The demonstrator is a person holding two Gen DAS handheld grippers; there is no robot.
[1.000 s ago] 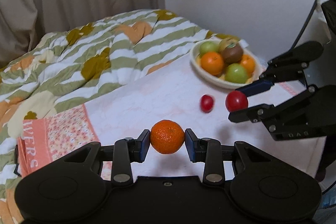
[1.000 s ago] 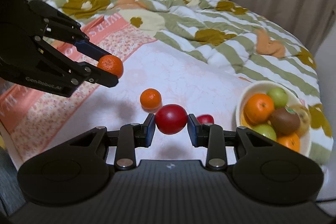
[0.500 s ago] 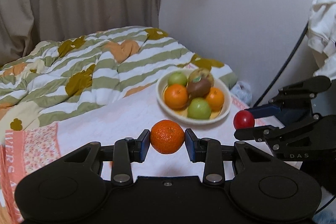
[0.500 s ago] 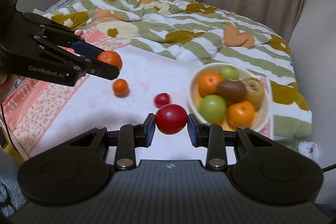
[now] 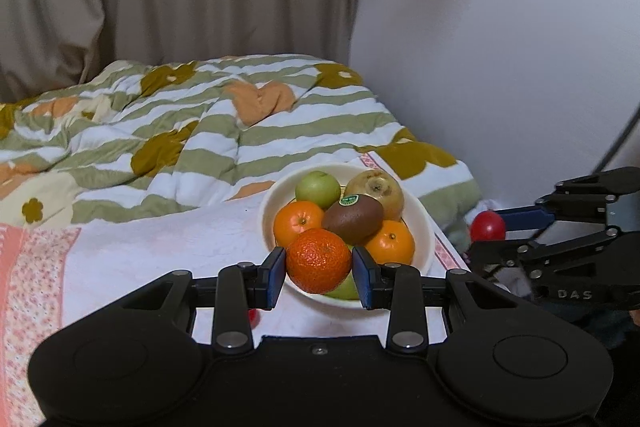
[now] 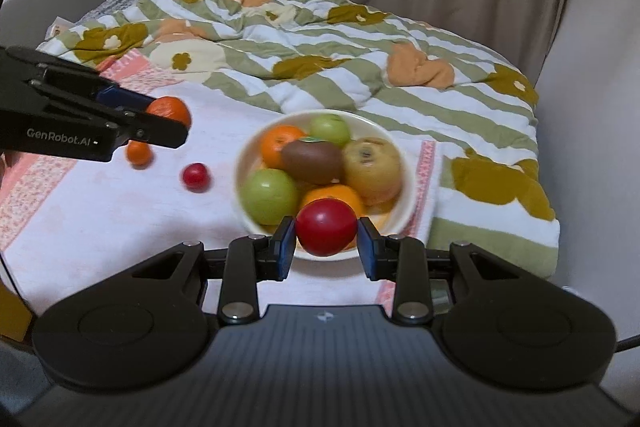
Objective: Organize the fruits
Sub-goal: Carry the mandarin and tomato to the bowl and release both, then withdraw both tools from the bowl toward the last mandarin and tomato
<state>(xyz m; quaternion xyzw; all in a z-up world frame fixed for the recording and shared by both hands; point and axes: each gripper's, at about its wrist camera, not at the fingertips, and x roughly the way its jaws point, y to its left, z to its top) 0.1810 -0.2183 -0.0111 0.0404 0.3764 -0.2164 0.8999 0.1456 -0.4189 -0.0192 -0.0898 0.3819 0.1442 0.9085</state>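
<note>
My left gripper (image 5: 319, 267) is shut on an orange mandarin (image 5: 319, 261), held just in front of the cream bowl (image 5: 425, 223). My right gripper (image 6: 326, 233) is shut on a red tomato (image 6: 326, 231) over the near rim of the same bowl (image 6: 404, 155). Inside the bowl lie oranges, green apples, a brown kiwi (image 6: 312, 157) and a yellowish pear (image 6: 372, 165). A small orange (image 6: 139, 153) and a small red fruit (image 6: 196, 177) rest loose on the white cloth left of the bowl. The left gripper (image 6: 168, 121) shows at the left of the right wrist view.
A rumpled striped blanket (image 6: 320, 39) with flower patches covers the bed behind the bowl. Curtains hang at the back and a white wall (image 5: 500, 47) rises on the right. A pink patterned towel edge (image 5: 32, 267) lies on the left. The bed's edge drops off just right of the bowl.
Both grippers have swung across the bed toward the bowl, each still gripping its fruit. The bowl now sits right behind the held mandarin and tomato; the loose fruits fell behind to the left.
</note>
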